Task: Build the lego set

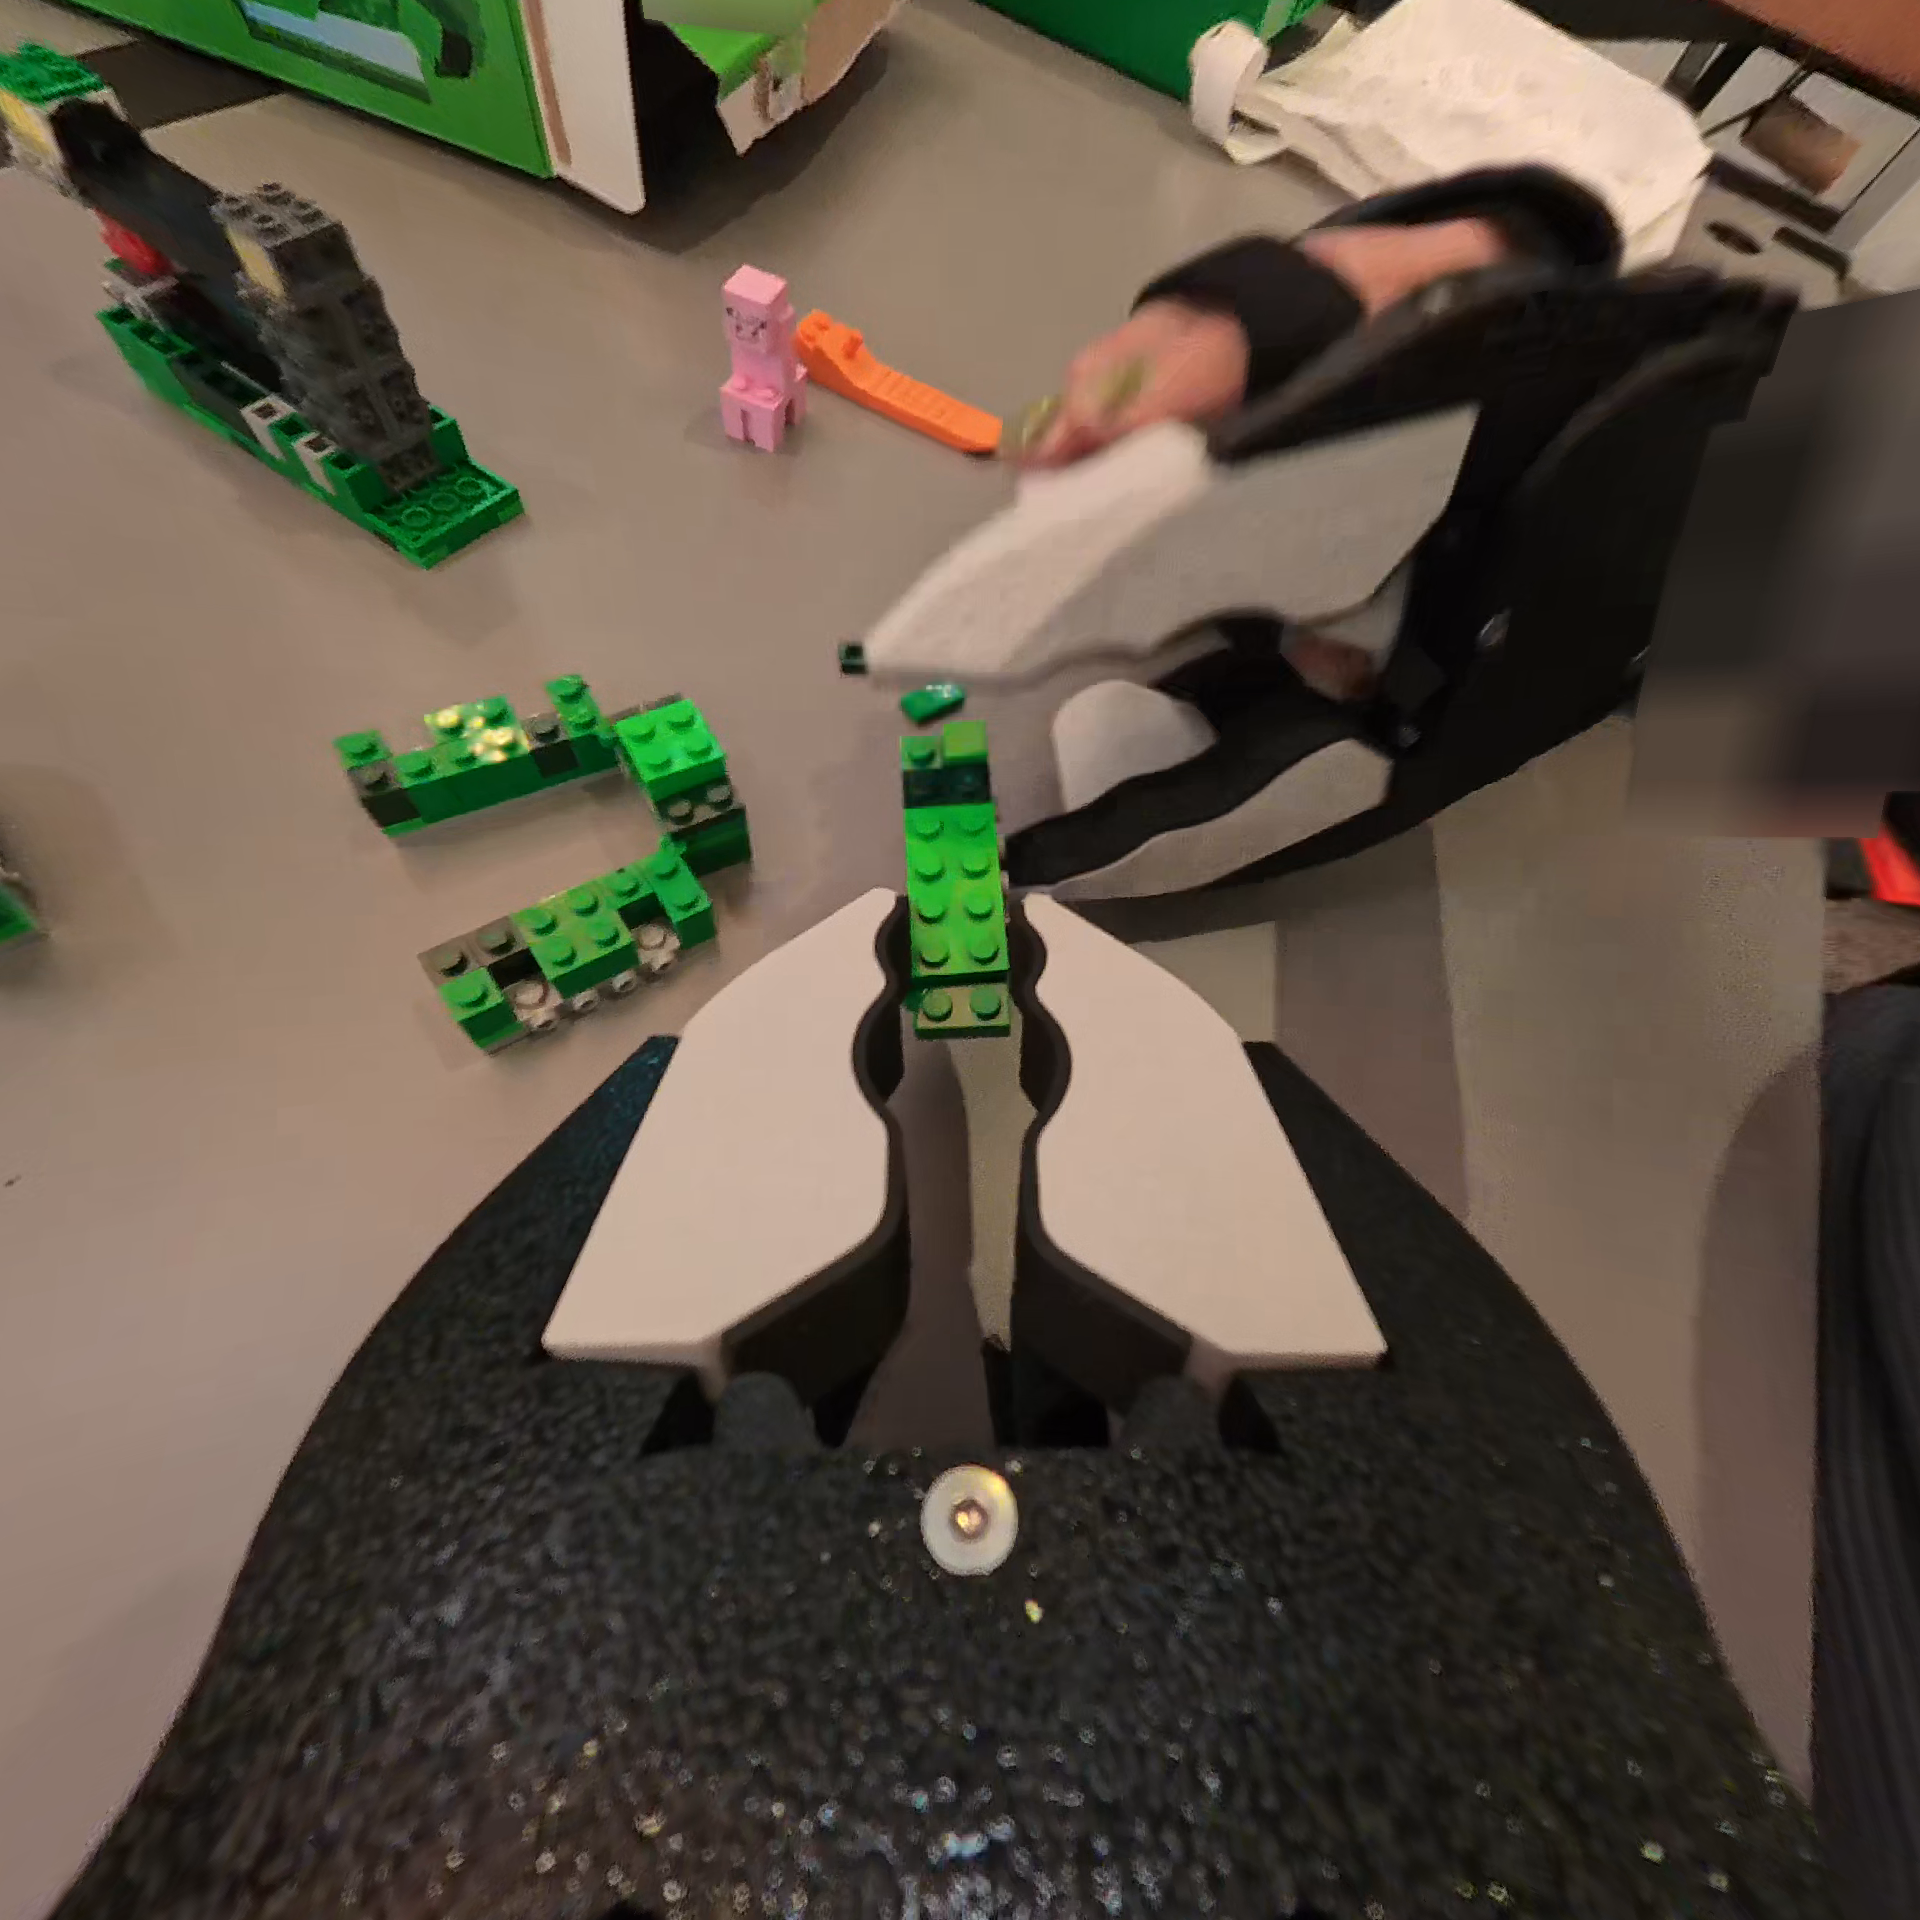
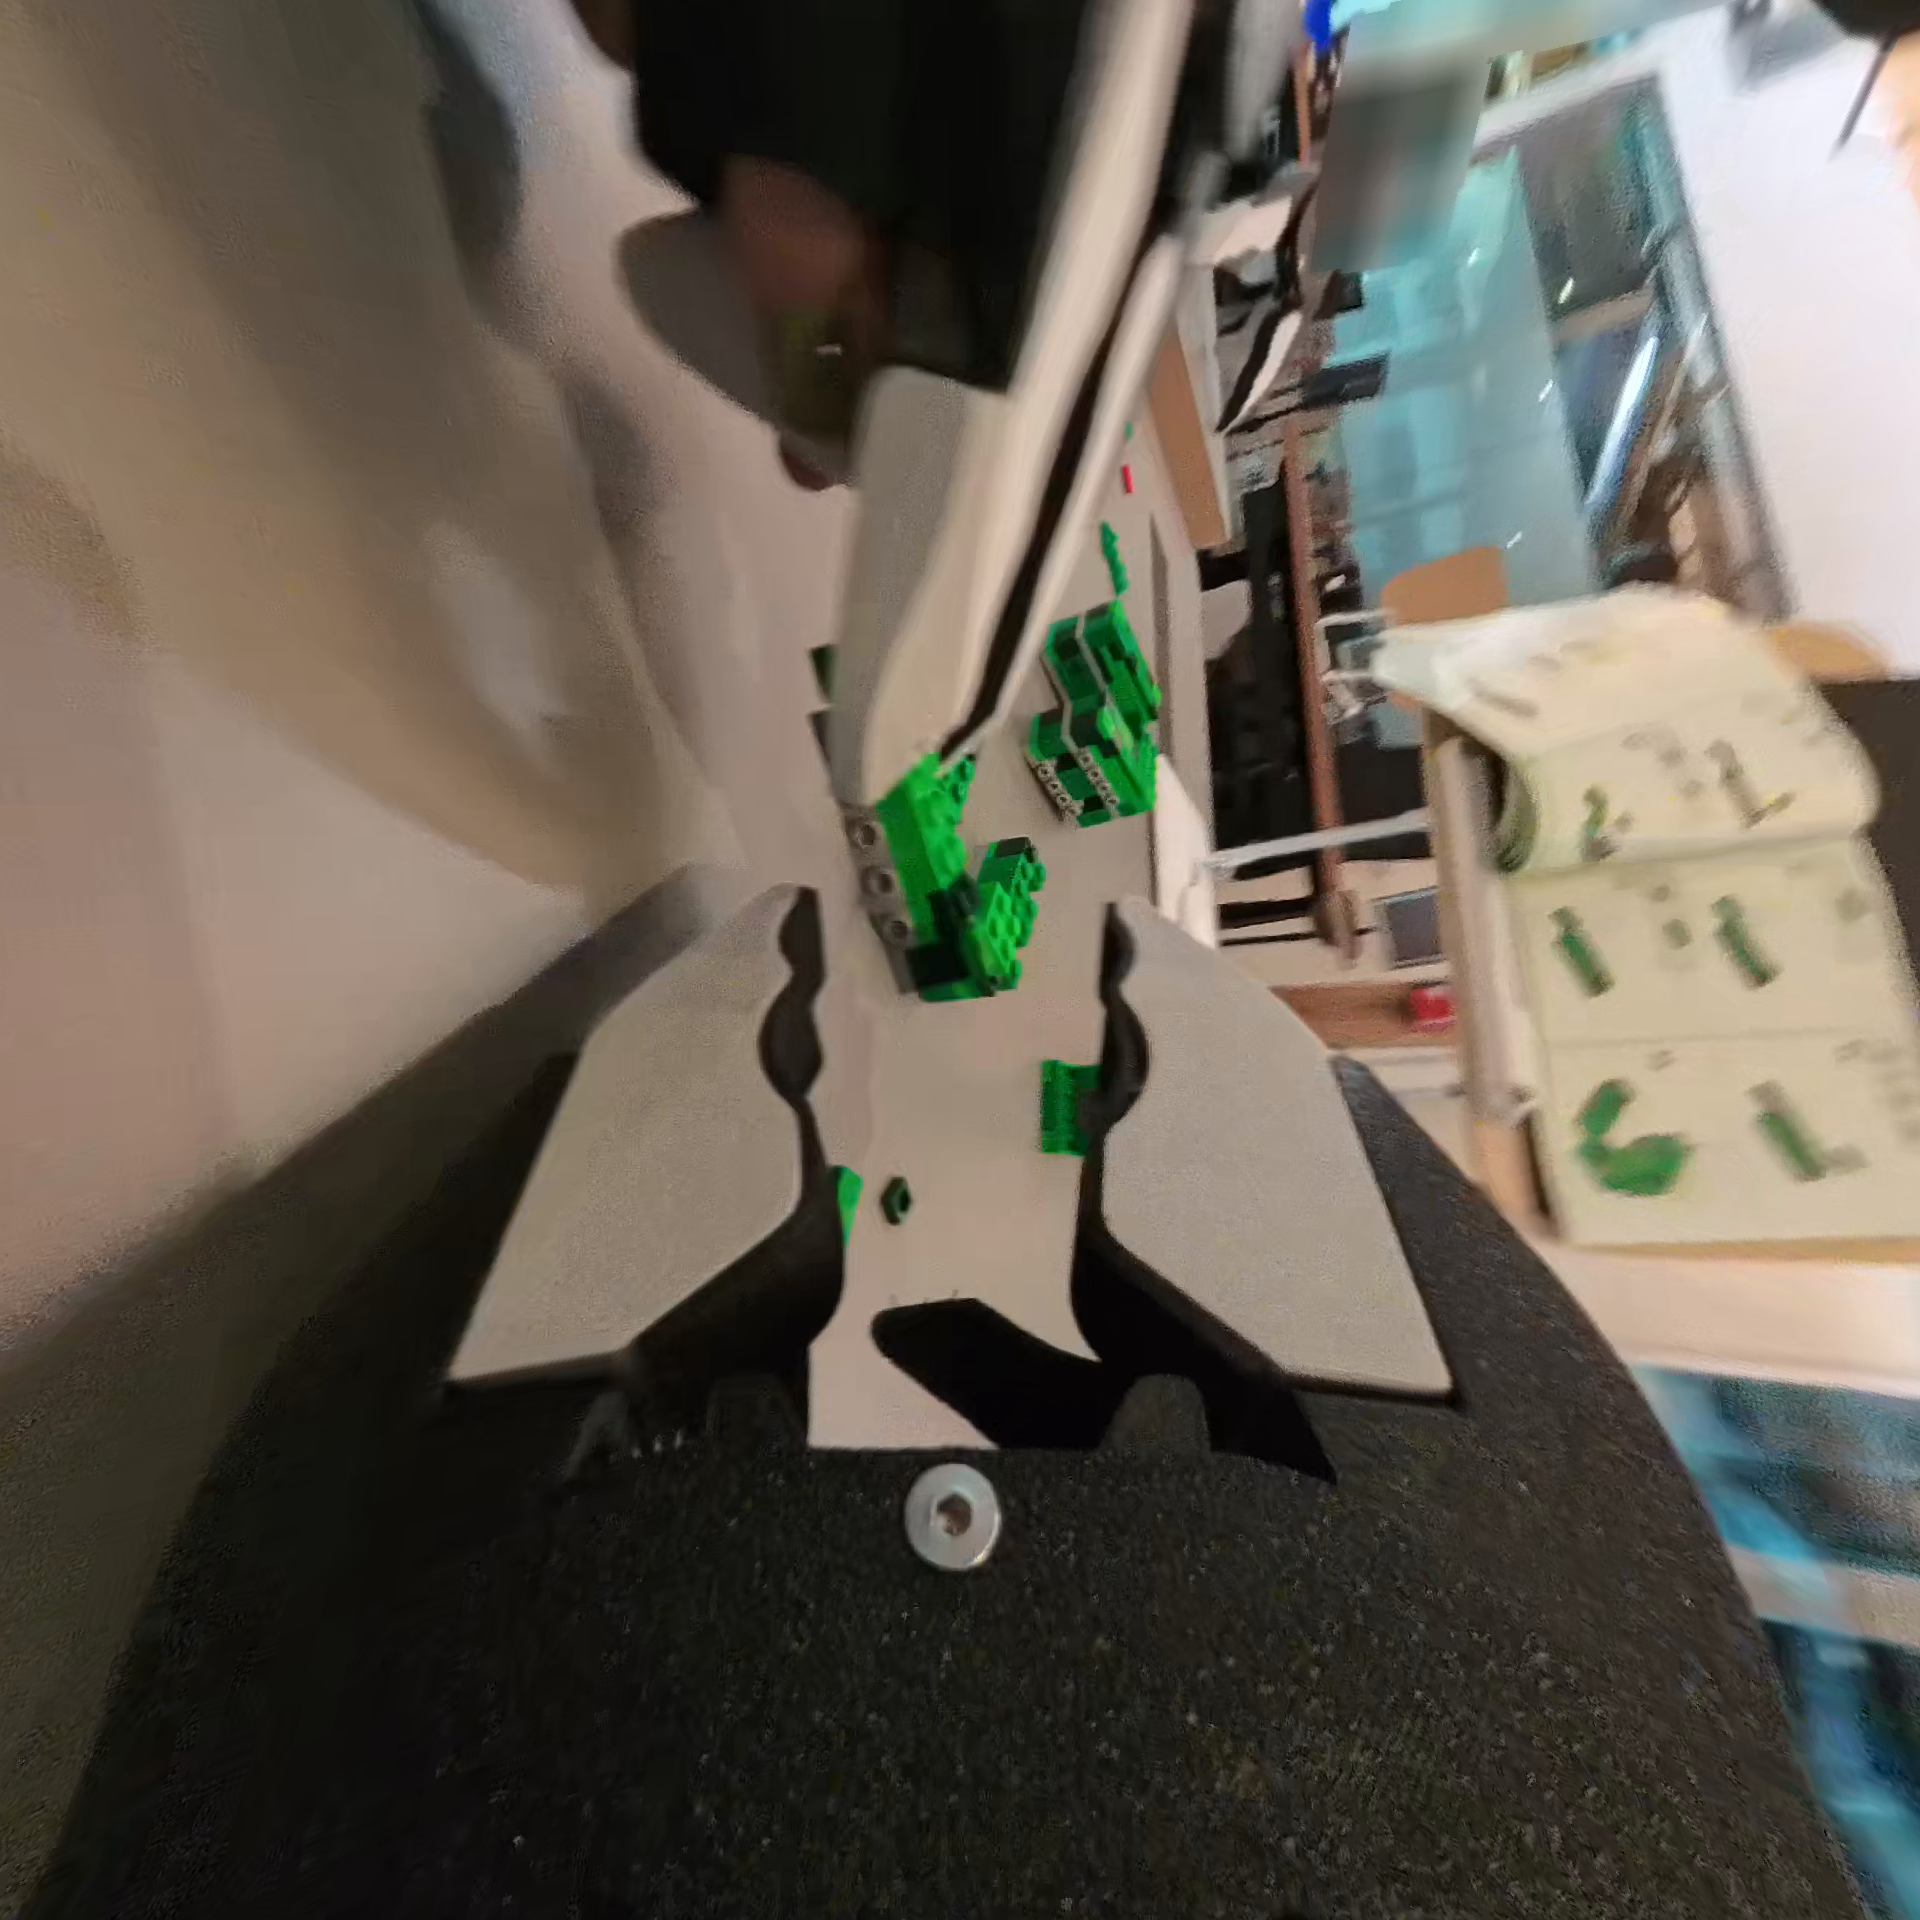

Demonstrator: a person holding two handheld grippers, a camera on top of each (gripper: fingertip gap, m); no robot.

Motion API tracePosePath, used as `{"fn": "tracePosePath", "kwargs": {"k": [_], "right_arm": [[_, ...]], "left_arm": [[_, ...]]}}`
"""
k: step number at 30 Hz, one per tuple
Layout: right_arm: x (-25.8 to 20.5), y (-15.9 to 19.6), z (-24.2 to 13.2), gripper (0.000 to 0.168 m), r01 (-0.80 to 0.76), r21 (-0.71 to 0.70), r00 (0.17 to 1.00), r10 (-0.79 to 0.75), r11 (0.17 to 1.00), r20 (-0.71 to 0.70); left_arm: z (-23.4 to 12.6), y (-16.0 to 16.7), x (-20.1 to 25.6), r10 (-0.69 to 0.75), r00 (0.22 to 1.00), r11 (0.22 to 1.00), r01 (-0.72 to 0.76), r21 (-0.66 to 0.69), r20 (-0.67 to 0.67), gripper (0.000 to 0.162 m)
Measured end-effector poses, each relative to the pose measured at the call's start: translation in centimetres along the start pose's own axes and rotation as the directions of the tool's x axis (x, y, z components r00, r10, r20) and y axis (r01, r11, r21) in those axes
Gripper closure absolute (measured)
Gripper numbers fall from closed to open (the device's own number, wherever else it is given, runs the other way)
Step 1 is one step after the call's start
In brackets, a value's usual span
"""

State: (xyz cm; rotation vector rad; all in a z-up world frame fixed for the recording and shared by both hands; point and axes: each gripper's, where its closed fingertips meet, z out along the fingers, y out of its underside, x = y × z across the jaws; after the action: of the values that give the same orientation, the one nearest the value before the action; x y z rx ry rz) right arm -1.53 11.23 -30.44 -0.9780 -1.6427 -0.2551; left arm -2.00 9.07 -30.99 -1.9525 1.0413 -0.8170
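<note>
Left gripper (image 1: 956, 940) fingers clamped on the near end of a narrow green brick strip (image 1: 954, 883), strip sticking out forward over the counter (image 1: 260, 1195). Right gripper (image 2: 961, 925) fingers spread apart, nothing between them, hanging just beyond the strip's far end; heavy blur, so exact contact can't be called. Two tiny dark green pieces (image 1: 932, 701) lie loose on the counter right by that far end, probably next to go on. Left of the strip: two green-and-grey sub-assemblies (image 1: 561, 852), not joined to anything. Toward the far-left corner, a bigger black/grey build on a green base (image 1: 301, 364). Pink pig figure (image 1: 762, 358) and orange brick separator (image 1: 899, 387) mid-counter, open instruction booklet (image 2: 1683, 914) off to the side. Judgement: roughly midway, modules built, final joining left.
</note>
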Motion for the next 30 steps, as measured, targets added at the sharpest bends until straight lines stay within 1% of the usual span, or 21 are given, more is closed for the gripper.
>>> {"fn": "tracePosePath", "kwargs": {"k": [1,2,3,8,11,13,14,17,18,19,21,28,30], "right_arm": [[0.1,-0.1,-0.1,0.120,-0.073,0.021,0.997,0.072,0.997,0.020],[0.2,-0.4,-0.3,0.123,-0.110,0.050,0.993,0.109,0.993,0.039],[0.3,-0.4,-0.4,0.125,-0.113,0.066,0.993,0.111,0.991,0.040],[-1.1,-0.4,-0.3,0.139,0.079,0.054,0.996,-0.081,0.995,0.033],[-1.1,-0.3,-0.1,0.143,0.132,0.026,0.991,-0.132,0.991,0.016],[-1.0,-0.1,0.0,0.142,0.119,0.021,0.993,-0.120,0.993,0.021],[-1.0,-0.1,-0.1,0.141,0.088,0.028,0.996,-0.089,0.996,0.032],[-0.9,-0.5,-0.6,0.140,-0.023,0.093,0.997,0.015,0.995,0.082],[-0.9,-0.7,-0.8,0.143,-0.041,0.121,0.995,0.029,0.992,0.095],[-1.0,-0.9,-1.1,0.149,-0.046,0.151,0.994,0.030,0.988,0.108],[-1.0,-1.1,-1.4,0.149,-0.039,0.175,0.994,0.021,0.984,0.106],[-1.3,-1.1,-1.7,0.151,0.023,0.169,0.991,-0.045,0.985,0.127],[-1.3,-1.3,-1.8,0.150,-0.009,0.182,0.991,-0.016,0.983,0.136]], "left_arm": [[-0.1,0.2,-0.1,-0.013,1.000,1.000,0.013,-0.008,-0.009,0.145],[-0.1,0.4,0.0,-0.039,0.999,0.999,0.039,-0.006,-0.031,0.145],[-0.2,0.4,0.0,-0.066,0.997,0.998,0.066,-0.003,-0.045,0.145],[-0.2,0.6,-0.1,-0.124,0.990,0.992,0.124,-0.004,-0.072,0.145],[-0.1,0.8,0.1,-0.128,0.988,0.992,0.127,-0.014,-0.087,0.145],[-0.1,0.8,0.3,-0.119,0.988,0.993,0.119,-0.015,-0.099,0.145],[-0.1,0.8,0.4,-0.117,0.988,0.993,0.116,-0.015,-0.104,0.145],[-0.2,0.8,0.8,-0.124,0.982,0.992,0.123,-0.017,-0.145,0.145],[-0.4,0.6,1.0,-0.137,0.975,0.990,0.138,-0.007,-0.172,0.145],[-0.5,0.5,1.2,-0.152,0.968,0.988,0.155,0.002,-0.199,0.145],[-0.7,0.4,1.5,-0.171,0.957,0.984,0.177,0.005,-0.235,0.145],[-0.8,0.5,1.9,-0.181,0.945,0.982,0.188,-0.001,-0.273,0.145],[-0.8,0.6,2.0,-0.163,0.948,0.986,0.168,-0.005,-0.272,0.145]]}}
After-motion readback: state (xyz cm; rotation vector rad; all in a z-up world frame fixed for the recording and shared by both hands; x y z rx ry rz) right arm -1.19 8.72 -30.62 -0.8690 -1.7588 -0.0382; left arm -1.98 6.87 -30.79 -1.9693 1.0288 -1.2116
